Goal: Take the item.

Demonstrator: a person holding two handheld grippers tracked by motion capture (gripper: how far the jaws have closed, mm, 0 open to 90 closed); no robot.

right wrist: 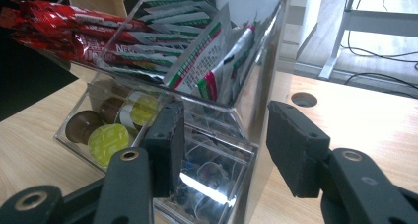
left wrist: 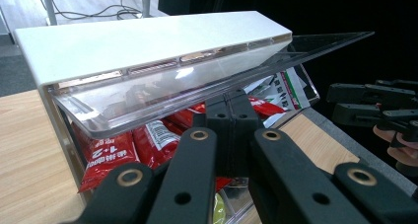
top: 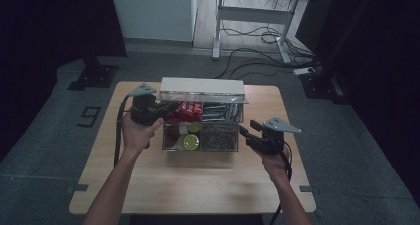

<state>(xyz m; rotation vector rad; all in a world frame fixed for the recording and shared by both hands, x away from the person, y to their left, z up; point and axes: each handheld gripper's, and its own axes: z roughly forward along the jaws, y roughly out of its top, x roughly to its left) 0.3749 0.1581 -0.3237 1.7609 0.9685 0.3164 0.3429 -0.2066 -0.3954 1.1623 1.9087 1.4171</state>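
- Your left gripper (top: 159,109) sits at the left end of the clear organiser box (top: 200,144), up at the level of its upper tray. Jaws fully closed; in the left gripper view they meet at the front edge of the clear lid (left wrist: 162,98). Whether they pinch that edge or only rest against it, you cannot tell from here.
- The lid is raised and tilted up, its white top panel (left wrist: 143,44) facing the camera in the left gripper view.
- The box stands mid-table on the wooden table (top: 198,185), toward the far edge.
- Upper tray: red snack packets (right wrist: 74,26) on one side, white-and-green sachets (right wrist: 197,56) upright beside them.
- Lower compartment: round coffee capsules (right wrist: 111,137), yellow-green and brown lids, lying loose behind the clear front wall.
- Your right gripper (top: 245,132) is at the right end of the box, just beside its lower corner. Jaws part open, nothing pressed between the pads.
- In the right gripper view the box's near corner stands between the two black pads (right wrist: 165,145); one pad lies close against the clear wall, the other is clear of it over the table.
- Your right hand (top: 272,163) holds its gripper low and level, aimed left toward the box.
- Your left hand (top: 136,133) wraps its gripper from below.
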